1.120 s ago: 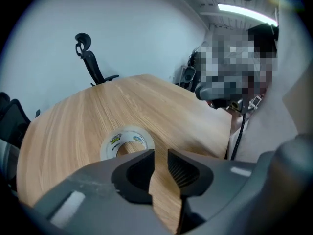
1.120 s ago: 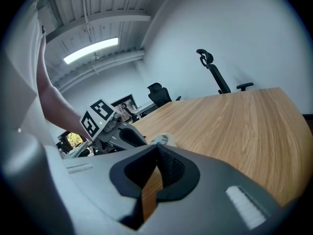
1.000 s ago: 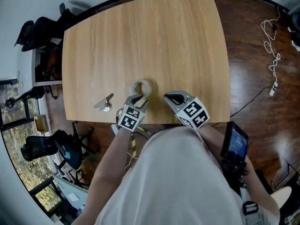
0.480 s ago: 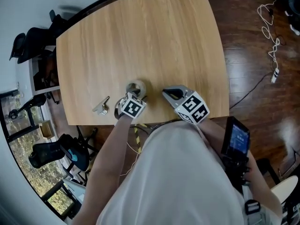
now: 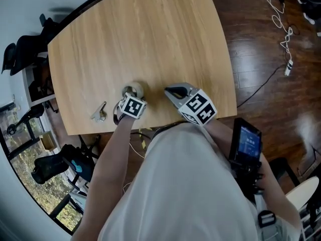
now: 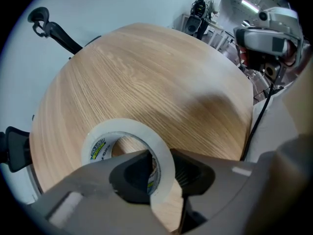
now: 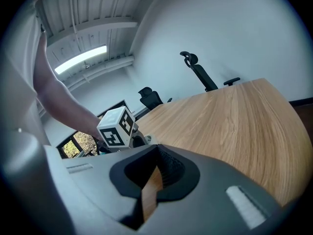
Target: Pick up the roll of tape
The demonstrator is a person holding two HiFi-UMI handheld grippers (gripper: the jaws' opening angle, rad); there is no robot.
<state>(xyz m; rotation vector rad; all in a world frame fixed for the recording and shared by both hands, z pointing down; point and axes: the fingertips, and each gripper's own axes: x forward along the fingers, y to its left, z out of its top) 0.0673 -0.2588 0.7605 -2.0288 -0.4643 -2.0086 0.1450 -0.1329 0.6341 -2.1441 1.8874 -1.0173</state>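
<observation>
The roll of tape (image 5: 132, 88), pale with a printed core, lies flat near the front edge of the wooden table (image 5: 150, 34). My left gripper (image 5: 131, 95) points straight down onto it. In the left gripper view one jaw sits inside the roll's hole and the other outside, and the near wall of the roll of tape (image 6: 112, 130) fills the gap of the left gripper (image 6: 161, 155) as its jaws are closing. My right gripper (image 5: 168, 90) rests just right of the roll, jaws together and holding nothing; the right gripper (image 7: 156, 151) looks across the tabletop.
A small metal key-like piece (image 5: 99, 113) lies on the table to the left of the roll. Office chairs (image 5: 20, 49) stand off the table's left side. Cables (image 5: 281, 29) trail on the dark floor at right. A screen device (image 5: 246, 142) hangs at the person's right side.
My left gripper has dropped down over the roll, so its marker cube now covers most of it. The right gripper has drifted slightly beside it.
</observation>
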